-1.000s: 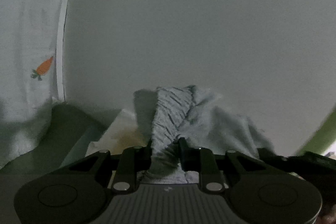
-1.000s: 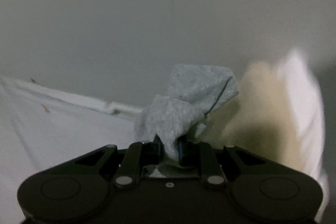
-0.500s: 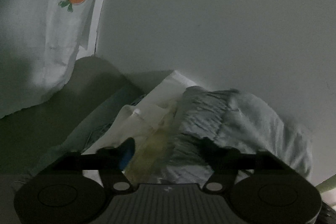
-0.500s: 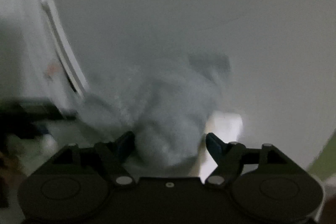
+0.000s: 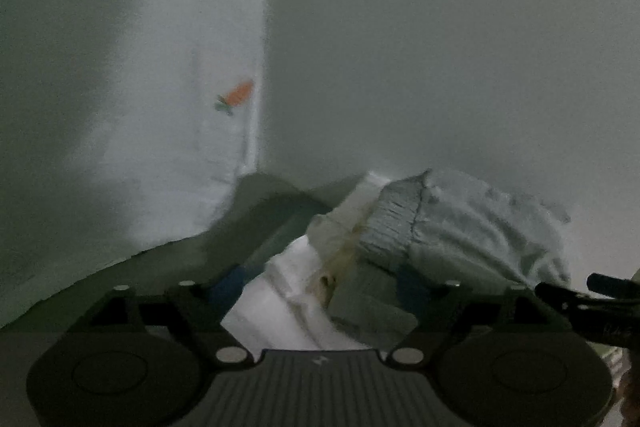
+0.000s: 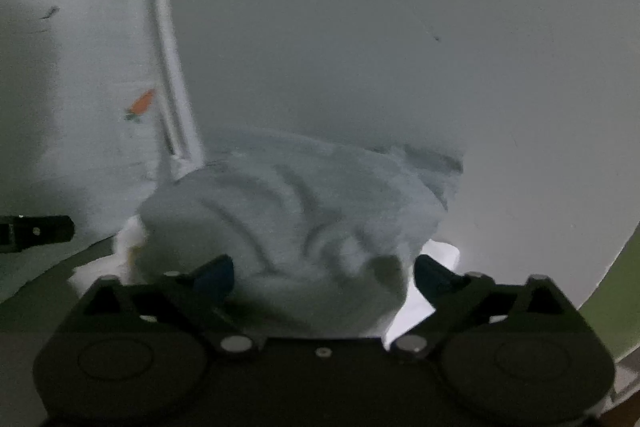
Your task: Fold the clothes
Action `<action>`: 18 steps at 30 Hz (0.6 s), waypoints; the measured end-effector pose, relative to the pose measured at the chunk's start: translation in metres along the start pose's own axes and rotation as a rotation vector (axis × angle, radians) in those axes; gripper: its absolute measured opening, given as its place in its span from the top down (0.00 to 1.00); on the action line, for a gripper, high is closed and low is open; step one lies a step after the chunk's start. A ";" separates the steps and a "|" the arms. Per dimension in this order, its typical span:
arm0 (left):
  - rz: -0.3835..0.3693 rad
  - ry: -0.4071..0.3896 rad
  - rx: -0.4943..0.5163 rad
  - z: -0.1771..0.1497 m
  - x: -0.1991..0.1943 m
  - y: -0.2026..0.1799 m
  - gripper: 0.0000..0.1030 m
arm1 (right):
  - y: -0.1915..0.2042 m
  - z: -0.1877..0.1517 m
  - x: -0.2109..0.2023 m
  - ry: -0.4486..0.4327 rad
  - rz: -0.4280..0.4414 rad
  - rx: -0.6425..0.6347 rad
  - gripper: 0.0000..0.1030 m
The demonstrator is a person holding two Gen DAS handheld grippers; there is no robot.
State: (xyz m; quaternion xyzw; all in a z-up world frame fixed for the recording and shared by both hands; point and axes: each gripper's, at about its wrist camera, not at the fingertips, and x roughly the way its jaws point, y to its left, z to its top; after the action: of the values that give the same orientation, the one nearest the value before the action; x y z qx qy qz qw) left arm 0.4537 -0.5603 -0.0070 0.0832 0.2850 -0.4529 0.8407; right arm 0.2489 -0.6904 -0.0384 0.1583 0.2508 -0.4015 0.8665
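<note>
Left wrist view: the left gripper (image 5: pixel 320 277), jaws opening with nothing clamped, hovers over white folded cloth (image 5: pixel 280 291). The grey garment (image 5: pixel 460 227) lies just right of it, against the bare wall (image 5: pixel 440 47) — open floor to the left.

Right wrist view: the right gripper (image 6: pixel 324 273), jaws opening, straddles the grey garment (image 6: pixel 300 211) unpinched — carrot-print fabric (image 6: pixel 100 107) hangs left.

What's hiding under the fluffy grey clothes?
Under the grey garment lie white folded clothes, one with a yellowish stain. They poke out at its left edge and again on its right. How far the pile goes underneath is covered.
</note>
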 end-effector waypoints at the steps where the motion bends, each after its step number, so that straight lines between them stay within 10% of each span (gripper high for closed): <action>1: 0.007 -0.030 -0.013 -0.004 -0.019 -0.003 0.07 | 0.003 -0.003 -0.011 -0.005 0.015 -0.016 0.01; 10: 0.131 -0.264 -0.063 -0.057 -0.177 -0.026 0.00 | 0.030 -0.025 -0.087 -0.044 0.167 -0.124 0.00; 18: 0.254 -0.295 -0.115 -0.108 -0.269 -0.030 0.00 | 0.048 -0.050 -0.159 -0.062 0.300 -0.199 0.00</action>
State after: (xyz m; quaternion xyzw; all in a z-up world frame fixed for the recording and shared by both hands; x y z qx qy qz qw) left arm 0.2710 -0.3421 0.0567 0.0032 0.1712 -0.3334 0.9271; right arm 0.1832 -0.5389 0.0133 0.0950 0.2363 -0.2455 0.9354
